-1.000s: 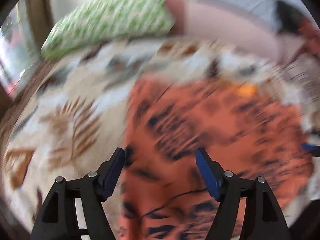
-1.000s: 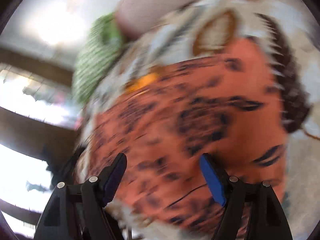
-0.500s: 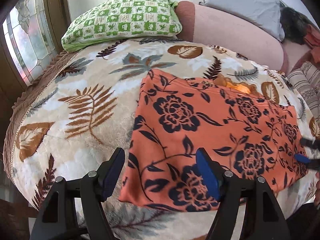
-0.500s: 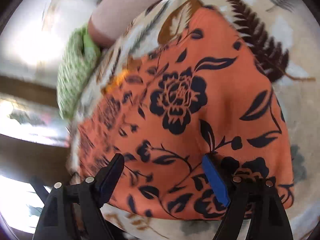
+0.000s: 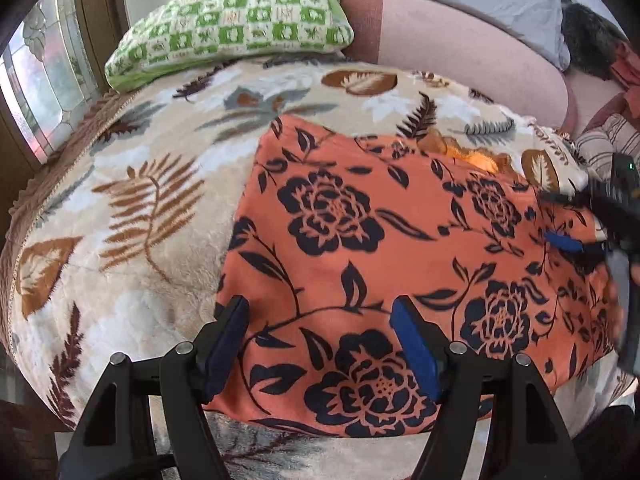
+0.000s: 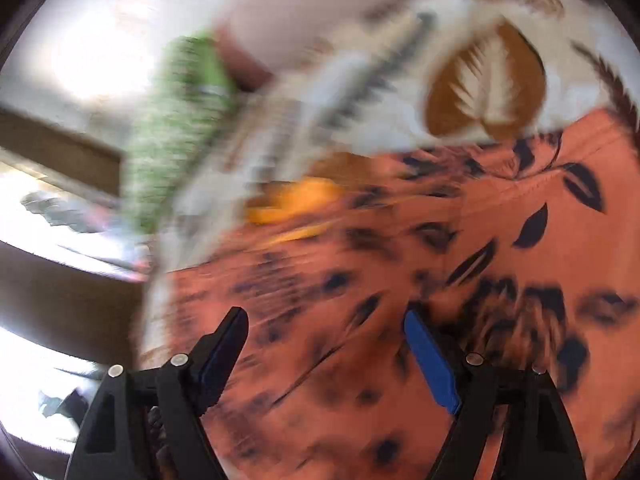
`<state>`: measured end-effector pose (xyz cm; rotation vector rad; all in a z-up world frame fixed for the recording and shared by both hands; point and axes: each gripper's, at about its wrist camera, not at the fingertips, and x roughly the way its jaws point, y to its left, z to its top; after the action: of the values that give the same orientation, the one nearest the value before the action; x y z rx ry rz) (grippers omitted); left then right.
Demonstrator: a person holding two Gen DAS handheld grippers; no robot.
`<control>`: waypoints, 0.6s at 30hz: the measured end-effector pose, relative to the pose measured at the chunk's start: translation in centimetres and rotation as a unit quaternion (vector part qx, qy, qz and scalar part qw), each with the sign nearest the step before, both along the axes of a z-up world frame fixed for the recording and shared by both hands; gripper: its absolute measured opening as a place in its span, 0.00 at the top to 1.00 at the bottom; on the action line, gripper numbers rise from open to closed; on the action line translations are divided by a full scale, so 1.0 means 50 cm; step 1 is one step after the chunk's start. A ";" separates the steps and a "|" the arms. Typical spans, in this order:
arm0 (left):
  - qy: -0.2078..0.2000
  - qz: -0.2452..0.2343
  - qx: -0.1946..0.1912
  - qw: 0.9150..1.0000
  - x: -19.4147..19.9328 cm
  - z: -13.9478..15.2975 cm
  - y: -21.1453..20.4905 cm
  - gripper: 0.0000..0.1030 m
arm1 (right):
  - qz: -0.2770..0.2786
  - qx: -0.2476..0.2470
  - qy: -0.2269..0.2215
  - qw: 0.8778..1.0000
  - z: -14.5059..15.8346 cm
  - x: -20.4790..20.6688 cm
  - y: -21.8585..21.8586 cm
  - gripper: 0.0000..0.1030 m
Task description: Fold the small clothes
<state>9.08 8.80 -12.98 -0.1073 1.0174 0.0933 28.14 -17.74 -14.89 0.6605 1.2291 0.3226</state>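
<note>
Left wrist view first: we see the leaf-patterned blanket (image 5: 132, 208) spread over a bed, with a green checked pillow (image 5: 236, 28) at its far left end and a pink bolster (image 5: 468, 52) along the back. On the blanket lies the orange floral garment (image 5: 360, 248), flat and roughly rectangular, its long axis running from upper left to lower right in this picture. Our left gripper (image 5: 322, 344) hangs above the garment's near edge, jaws wide apart, nothing held; the left finger sits over the cloth's left border. At the far right edge our right gripper (image 5: 576, 220) shows over the garment's right end, a little blurred.

Right wrist view is smeared by motion. We make out the same pillow (image 6: 172, 136) at left, the blanket (image 6: 480, 84) above, and the garment (image 6: 400, 300) filling the lower part. Our right gripper (image 6: 326, 348) stands well open above the cloth and grips nothing; its jaws have just been opening.
</note>
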 end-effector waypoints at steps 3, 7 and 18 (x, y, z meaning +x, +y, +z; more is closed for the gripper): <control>-0.006 -0.002 -0.001 1.000 -0.008 -0.002 -0.001 0.28 | -0.016 0.029 -0.016 0.999 0.041 0.008 -0.003 0.18; -0.008 -0.011 -0.002 1.000 -0.013 -0.013 -0.013 0.23 | -0.003 0.028 -0.037 0.999 0.050 0.008 0.011 0.15; -0.002 0.001 0.013 1.000 -0.023 -0.014 -0.006 0.22 | 0.023 0.047 -0.037 0.998 0.077 -0.011 0.033 0.14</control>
<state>7.95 8.49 -13.67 -0.0848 1.0117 0.1072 27.58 -16.09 -11.05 0.6963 1.1644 0.4429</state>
